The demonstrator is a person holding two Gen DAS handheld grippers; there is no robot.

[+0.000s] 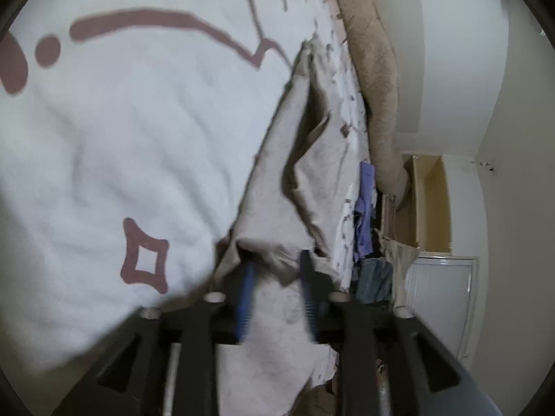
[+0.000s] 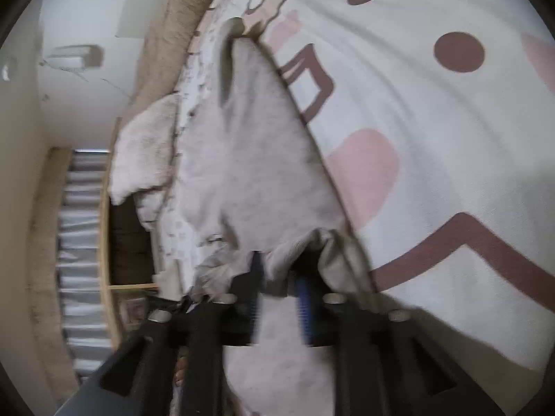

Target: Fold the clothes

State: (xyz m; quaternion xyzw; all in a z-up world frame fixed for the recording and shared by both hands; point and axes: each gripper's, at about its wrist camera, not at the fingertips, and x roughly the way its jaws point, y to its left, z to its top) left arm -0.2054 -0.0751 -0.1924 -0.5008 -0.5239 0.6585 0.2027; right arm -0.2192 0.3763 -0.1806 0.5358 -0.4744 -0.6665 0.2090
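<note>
garment: grey cloth (image 1: 277, 180) on patterned bedspread (image 1: 131, 131), tan blanket (image 1: 374, 69) beside
jaws: l gripper (image 1: 277, 270) & r gripper (image 2: 279, 277) apart, cloth edge between
unclear: blurred; pad contact can't tell

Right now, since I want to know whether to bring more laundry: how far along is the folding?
Early to midway. The grey garment lies on the patterned bedspread, still creased. Both the left tongs and right tongs stand open at its bunched near edge, gripping nothing. Smoothing and further folds remain, and more clothes wait beside the bed.

Matt grey knit garment (image 2: 249, 159) on smooth printed cotton bedsheet (image 1: 114, 145)
</note>
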